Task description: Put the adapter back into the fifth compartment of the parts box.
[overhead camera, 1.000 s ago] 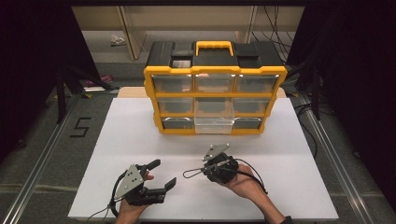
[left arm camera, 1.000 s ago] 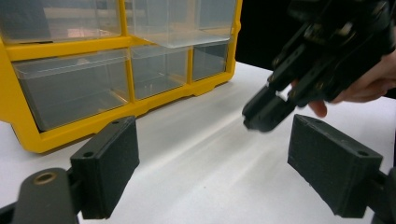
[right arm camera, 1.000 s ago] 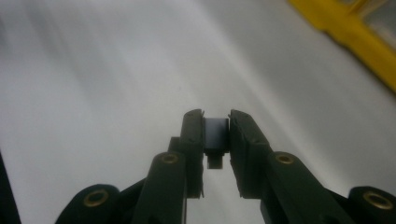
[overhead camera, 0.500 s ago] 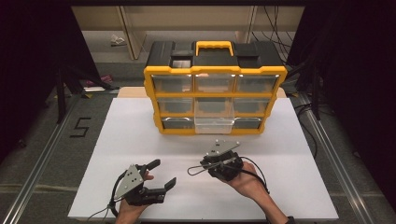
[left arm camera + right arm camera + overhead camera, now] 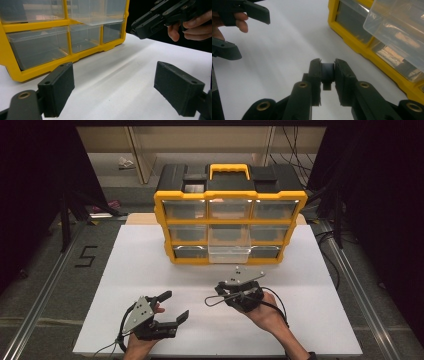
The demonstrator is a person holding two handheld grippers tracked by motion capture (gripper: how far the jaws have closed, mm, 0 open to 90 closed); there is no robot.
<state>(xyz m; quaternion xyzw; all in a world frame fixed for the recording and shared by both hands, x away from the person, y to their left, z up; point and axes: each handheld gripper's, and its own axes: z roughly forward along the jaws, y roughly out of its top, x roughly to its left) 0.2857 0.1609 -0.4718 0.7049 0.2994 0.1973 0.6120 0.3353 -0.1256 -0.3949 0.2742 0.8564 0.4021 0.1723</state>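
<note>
A yellow and black organizer (image 5: pixel 230 222) with clear drawers stands at the far middle of the white table (image 5: pixel 140 270). Its bottom middle drawer (image 5: pixel 229 252) is pulled out and looks empty. My right gripper (image 5: pixel 327 67) hovers in front of that drawer, shut on a small dark block (image 5: pixel 327 71) pinched between its pads. In the high view the right gripper (image 5: pixel 221 290) points left, with a hand behind it. My left gripper (image 5: pixel 113 85) rests low near the table's front edge, open, with nothing between its pads; in the high view the left gripper (image 5: pixel 176 305) lies left of the right one.
The organizer's other drawers (image 5: pixel 37 46) are pushed in. The pulled-out drawer (image 5: pixel 397 27) overhangs the table close to the right gripper. Metal rails (image 5: pixel 45 285) run along both sides of the table, and cables (image 5: pixel 325 240) lie at the back right.
The right gripper has lifted a little off the table and edged toward the organizer, still pinching the small block. The left gripper has stayed put.
</note>
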